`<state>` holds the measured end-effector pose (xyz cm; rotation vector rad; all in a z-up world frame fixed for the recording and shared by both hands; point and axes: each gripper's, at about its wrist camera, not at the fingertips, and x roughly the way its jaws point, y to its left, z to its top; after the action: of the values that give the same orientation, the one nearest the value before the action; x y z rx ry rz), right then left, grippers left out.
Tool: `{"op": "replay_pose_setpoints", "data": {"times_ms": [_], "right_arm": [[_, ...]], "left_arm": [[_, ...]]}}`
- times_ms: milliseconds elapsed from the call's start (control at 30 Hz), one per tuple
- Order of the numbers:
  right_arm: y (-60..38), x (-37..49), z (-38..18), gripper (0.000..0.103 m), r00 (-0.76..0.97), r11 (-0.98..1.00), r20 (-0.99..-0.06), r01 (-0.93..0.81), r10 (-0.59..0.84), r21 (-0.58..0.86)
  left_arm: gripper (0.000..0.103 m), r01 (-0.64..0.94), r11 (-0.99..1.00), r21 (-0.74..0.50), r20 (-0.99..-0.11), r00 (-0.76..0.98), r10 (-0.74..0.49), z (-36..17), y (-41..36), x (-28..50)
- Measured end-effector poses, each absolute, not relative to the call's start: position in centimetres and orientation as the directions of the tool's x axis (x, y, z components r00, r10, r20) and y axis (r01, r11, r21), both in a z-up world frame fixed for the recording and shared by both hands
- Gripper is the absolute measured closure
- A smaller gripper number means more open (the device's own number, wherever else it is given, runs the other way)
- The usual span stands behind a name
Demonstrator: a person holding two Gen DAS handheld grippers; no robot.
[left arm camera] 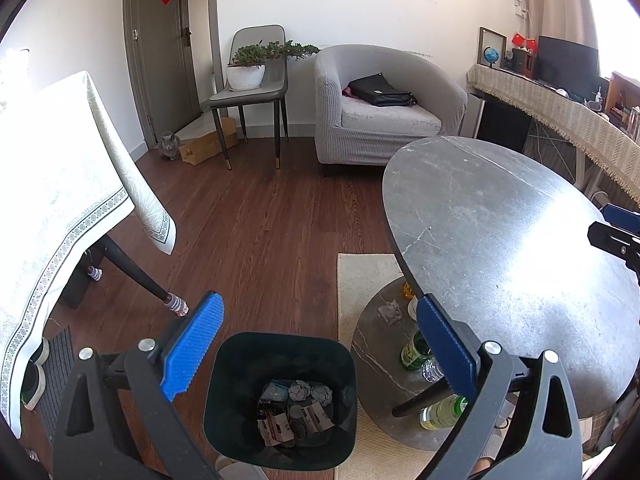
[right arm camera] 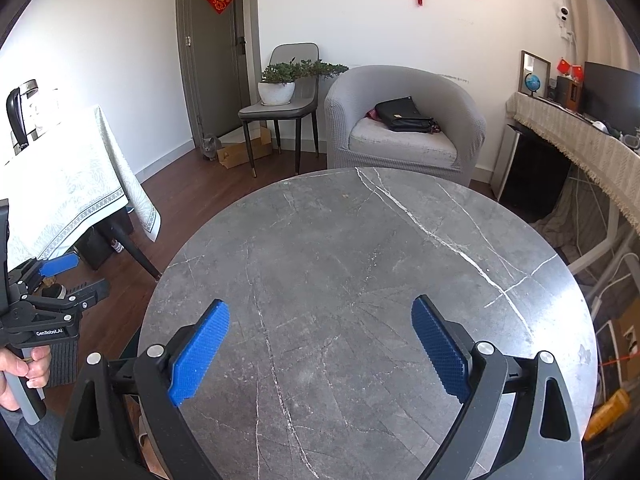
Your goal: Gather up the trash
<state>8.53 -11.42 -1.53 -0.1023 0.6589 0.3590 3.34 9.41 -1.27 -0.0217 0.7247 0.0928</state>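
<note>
In the left wrist view a dark green trash bin (left arm camera: 240, 364) stands on the floor just below my left gripper (left arm camera: 318, 302), which is open and holds nothing. Inside the bin lie crumpled paper balls (left arm camera: 311, 392) and small printed boxes (left arm camera: 276, 424). To its right is a round grey marble table (left arm camera: 500, 240). My right gripper (right arm camera: 320, 304) hovers open over that table's bare top (right arm camera: 360, 260), nothing between its blue pads. The left gripper (right arm camera: 80, 278) also shows at the left edge of the right wrist view, held by a hand (right arm camera: 24, 368).
Green bottles (left arm camera: 416, 354) and a small figurine (left arm camera: 390, 312) sit on the table's lower shelf. A cloth-covered table (left arm camera: 60, 184) stands left, with a grey armchair (left arm camera: 384, 112) holding a black bag, a chair with a potted plant (left arm camera: 248, 72), and a cat (left arm camera: 170, 146) by the door.
</note>
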Motion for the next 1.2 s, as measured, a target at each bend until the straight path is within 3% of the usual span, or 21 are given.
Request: {"op": "replay_pose_setpoints", "data": {"times_ms": [1200], "right_arm": [[-11.63, 8.77, -1.79, 0.010, 0.719, 0.930, -0.623, -0.367, 0.307, 0.034]], "left_arm": [[0.004, -0.091, 0.996, -0.001, -0.666, 0.743, 0.067, -1.35, 9.26, 3.25]]}}
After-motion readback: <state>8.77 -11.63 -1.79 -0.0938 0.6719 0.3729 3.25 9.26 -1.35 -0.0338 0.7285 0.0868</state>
